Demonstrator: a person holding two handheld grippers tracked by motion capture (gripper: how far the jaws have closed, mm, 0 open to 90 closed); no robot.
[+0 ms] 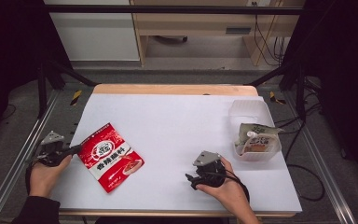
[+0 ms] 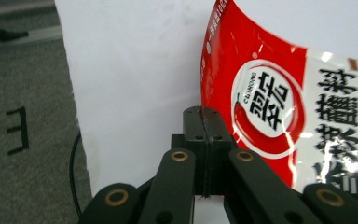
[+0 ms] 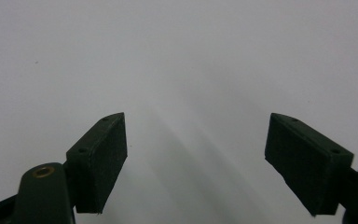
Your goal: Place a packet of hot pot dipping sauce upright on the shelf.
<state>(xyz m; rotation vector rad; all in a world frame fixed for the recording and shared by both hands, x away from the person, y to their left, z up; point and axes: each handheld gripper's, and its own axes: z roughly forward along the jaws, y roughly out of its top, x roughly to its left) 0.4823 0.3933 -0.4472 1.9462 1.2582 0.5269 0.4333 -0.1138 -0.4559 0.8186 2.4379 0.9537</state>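
A red seasoning packet (image 1: 111, 157) with a chilli logo lies on the white table sheet (image 1: 177, 121) at the left. In the left gripper view the red packet (image 2: 279, 102) curves up at its near edge. My left gripper (image 1: 77, 149) comes in from the left; its jaws stand pressed together on that edge of the packet, seen at the left gripper (image 2: 204, 112). My right gripper (image 1: 190, 180) rests near the front of the table, right of centre. Its jaws stand wide apart over bare white sheet, with nothing between them, as the right gripper (image 3: 196, 163) shows.
A clear plastic tub (image 1: 251, 116) stands at the table's right side with a grey-and-white pouch (image 1: 257, 140) inside it. Metal rails run along both sides of the table. A wooden strip (image 1: 172, 89) edges the far side.
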